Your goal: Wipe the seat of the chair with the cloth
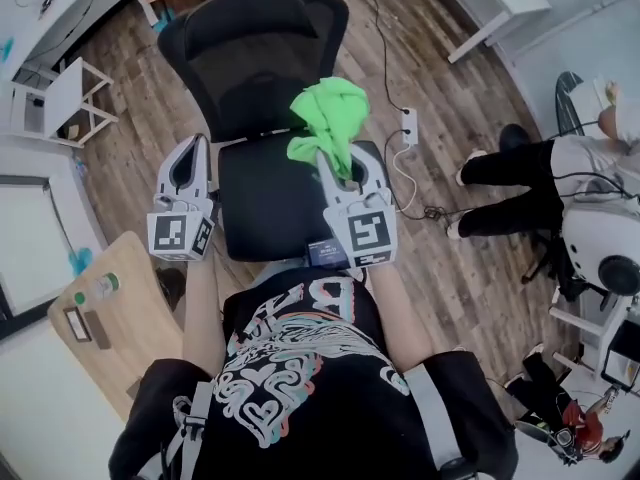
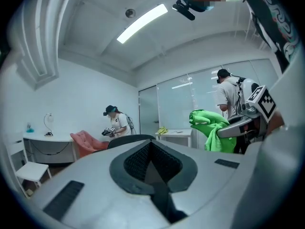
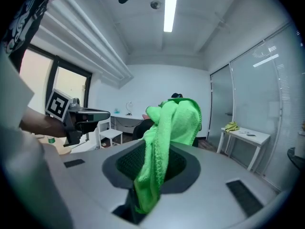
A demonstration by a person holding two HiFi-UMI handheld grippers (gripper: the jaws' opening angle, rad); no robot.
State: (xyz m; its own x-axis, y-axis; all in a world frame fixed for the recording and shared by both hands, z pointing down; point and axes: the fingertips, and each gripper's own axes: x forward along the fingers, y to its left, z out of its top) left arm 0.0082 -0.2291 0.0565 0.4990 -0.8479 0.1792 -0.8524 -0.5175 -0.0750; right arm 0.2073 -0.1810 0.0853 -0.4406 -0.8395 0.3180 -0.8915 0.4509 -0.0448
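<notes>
A black office chair stands below me, with its mesh backrest (image 1: 255, 53) far and its flat seat (image 1: 262, 208) near. The bright green cloth (image 1: 330, 118) hangs bunched over the seat's far right corner. My right gripper (image 1: 342, 166) is shut on it, and the cloth (image 3: 167, 128) rises out of the closed jaws in the right gripper view. Left of the seat my left gripper (image 1: 193, 153) is raised and shut on nothing, its jaws meeting in the left gripper view. From there the cloth (image 2: 209, 128) and the right gripper (image 2: 240, 127) show at the right.
A light wooden side table (image 1: 115, 318) stands at my lower left. A power strip (image 1: 408, 126) and cables lie on the wood floor right of the chair. A seated person's legs (image 1: 515, 183) stretch out at the right. White desks (image 1: 45, 28) line the room's edges.
</notes>
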